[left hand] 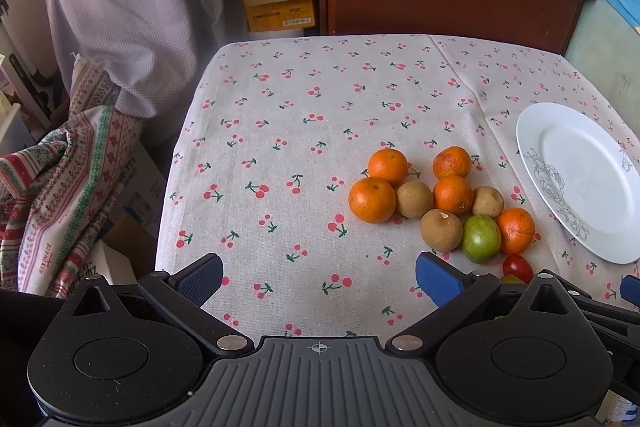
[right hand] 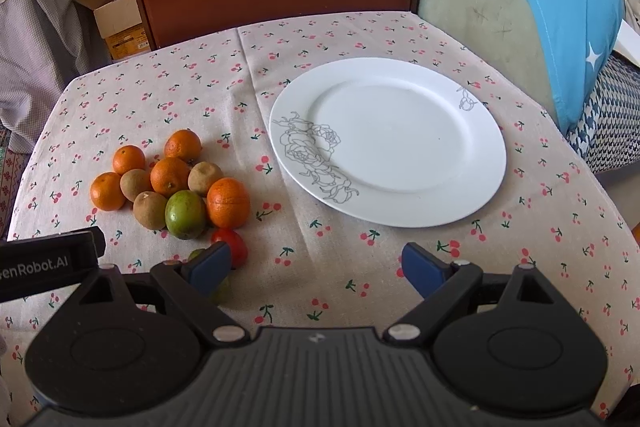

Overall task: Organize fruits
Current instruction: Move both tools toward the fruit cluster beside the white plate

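Fruits (left hand: 440, 203) lie bunched on the cherry-print bench (left hand: 300, 147), just left of the bare white plate (right hand: 400, 195): oranges, brown kiwis, a green one and a red tomato (right hand: 230, 241). Left tongs (left hand: 319, 277) and right tongs (right hand: 316, 267) both hang spread wide, grasping nothing.

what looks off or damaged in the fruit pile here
One orange, the one nearest the plate, has a dark line running across its middle, like a split or cut in the peel. The other fruit look whole. The plate holds nothing, and nothing is spilled on the tablecloth.
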A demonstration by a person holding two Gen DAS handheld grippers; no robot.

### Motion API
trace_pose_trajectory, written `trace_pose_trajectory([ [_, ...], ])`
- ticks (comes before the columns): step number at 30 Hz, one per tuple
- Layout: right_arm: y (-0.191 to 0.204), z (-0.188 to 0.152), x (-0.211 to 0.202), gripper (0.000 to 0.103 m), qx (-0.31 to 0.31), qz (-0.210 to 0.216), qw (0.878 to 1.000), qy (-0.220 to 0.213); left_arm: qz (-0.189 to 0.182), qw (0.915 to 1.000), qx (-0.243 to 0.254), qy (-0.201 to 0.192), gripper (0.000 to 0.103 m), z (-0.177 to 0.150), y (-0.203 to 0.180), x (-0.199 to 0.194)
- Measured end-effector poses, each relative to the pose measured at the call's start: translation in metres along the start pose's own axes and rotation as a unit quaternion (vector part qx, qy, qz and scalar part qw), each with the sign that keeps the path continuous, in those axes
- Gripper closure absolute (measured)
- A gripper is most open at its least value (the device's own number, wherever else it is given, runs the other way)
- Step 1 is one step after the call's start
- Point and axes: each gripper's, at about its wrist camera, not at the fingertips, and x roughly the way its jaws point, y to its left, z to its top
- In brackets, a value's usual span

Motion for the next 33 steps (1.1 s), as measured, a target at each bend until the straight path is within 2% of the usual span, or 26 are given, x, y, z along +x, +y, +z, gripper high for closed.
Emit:
trace_pose_trajectory([
  [12, 0.0041, -0.0012, -0.0049, 0.011, -0.013, 0.011, 1.000, -0.010, 0.014, 0.9999, 0.006, -0.007, 0.001, -0.0006, 0.0023, -0.0020],
  [33, 0.0037, -0.0046, -0.0088, 0.014, -0.022, 0.019, 0.999, -0.024, 0.008, 0.9998, 0.008, -0.016, 0.002, -0.0038, 0.0039, -0.0053],
])
